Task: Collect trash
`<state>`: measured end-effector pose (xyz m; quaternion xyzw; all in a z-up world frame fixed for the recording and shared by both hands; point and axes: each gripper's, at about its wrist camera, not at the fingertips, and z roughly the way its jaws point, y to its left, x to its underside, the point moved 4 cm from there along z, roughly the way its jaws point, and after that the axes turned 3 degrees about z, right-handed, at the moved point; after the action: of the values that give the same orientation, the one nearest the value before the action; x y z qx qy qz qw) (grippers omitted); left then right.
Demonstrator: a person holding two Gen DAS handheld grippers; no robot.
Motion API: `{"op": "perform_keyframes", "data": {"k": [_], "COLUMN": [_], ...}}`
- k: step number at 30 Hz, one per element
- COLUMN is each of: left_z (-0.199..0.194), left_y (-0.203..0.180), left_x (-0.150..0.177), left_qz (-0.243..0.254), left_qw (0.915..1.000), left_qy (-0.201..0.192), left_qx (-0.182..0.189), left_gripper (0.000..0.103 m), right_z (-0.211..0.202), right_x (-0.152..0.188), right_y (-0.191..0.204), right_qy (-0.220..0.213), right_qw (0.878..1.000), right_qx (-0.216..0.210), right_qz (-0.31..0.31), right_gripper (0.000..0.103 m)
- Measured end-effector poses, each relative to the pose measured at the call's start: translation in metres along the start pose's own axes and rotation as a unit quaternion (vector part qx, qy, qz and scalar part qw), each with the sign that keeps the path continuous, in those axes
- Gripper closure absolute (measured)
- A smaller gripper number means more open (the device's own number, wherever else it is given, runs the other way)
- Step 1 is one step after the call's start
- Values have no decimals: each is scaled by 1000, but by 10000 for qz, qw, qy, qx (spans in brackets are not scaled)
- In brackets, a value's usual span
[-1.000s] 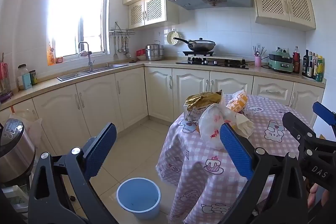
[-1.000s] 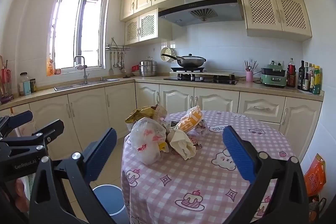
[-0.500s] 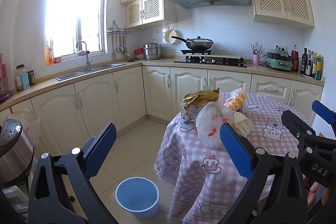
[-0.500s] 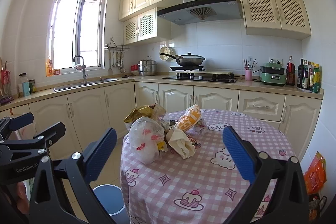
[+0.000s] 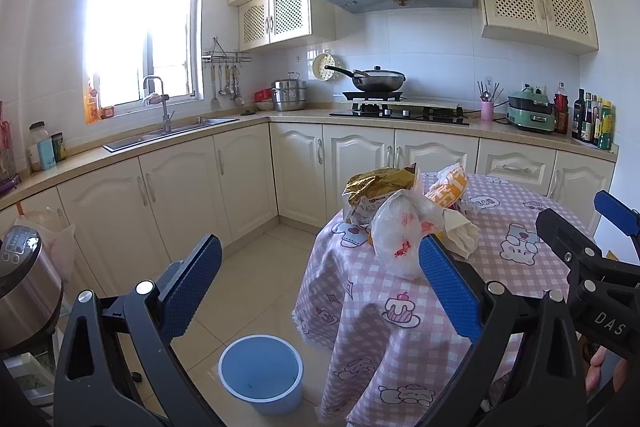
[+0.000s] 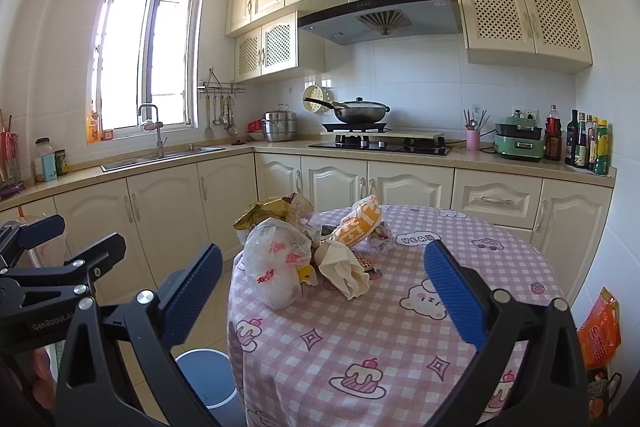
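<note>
Both tongs stood wide and empty, short of the trash heap on the round table.

The right gripper (image 6: 320, 291) faced the crumpled white plastic bag (image 6: 276, 267) ahead and slightly left, its bulk roughly upright; from the left gripper (image 5: 320, 287) the bag (image 5: 400, 239) lay ahead-right. I judged the right nearer. Only the left view showed the open blue plastic bin (image 5: 260, 371) whole, on the floor beside the pink checked tablecloth (image 6: 400, 347).

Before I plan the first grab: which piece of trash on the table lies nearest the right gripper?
The white plastic bag with red print, at the front-left of the pile; the gold bag and orange wrapper lie behind it.
</note>
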<state>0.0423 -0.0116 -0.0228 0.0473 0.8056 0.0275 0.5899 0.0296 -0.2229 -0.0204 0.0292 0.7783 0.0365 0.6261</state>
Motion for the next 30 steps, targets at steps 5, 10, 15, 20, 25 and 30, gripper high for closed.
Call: {"op": "perform_keyframes", "data": {"k": [5,10,15,20,25,30], "left_z": [0,2,2,3,3,3], "left_y": [0,-1,-2,-3,-5,-4], "left_x": [1,1,1,2,2,2], "left_qz": [2,-2,11,22,38,35], "left_qw": [10000,10000,10000,10000,10000,10000], "left_qy": [13,30,49,59,75,75], "left_qx": [12,19,37,43,46,47], "left_gripper": [7,7,7,7,7,7], "right_z": [0,0,-1,-1,-1,-1], "right_x": [0,0,0,0,1,0], "right_y": [-2,-3,-5,-6,-7,-9], "right_qy": [25,26,33,46,61,69], "right_qw": [10000,10000,10000,10000,10000,9999], "right_qx": [12,18,52,58,56,67], "right_qz": [5,2,9,13,19,33], "right_gripper": [4,4,4,4,4,4]}}
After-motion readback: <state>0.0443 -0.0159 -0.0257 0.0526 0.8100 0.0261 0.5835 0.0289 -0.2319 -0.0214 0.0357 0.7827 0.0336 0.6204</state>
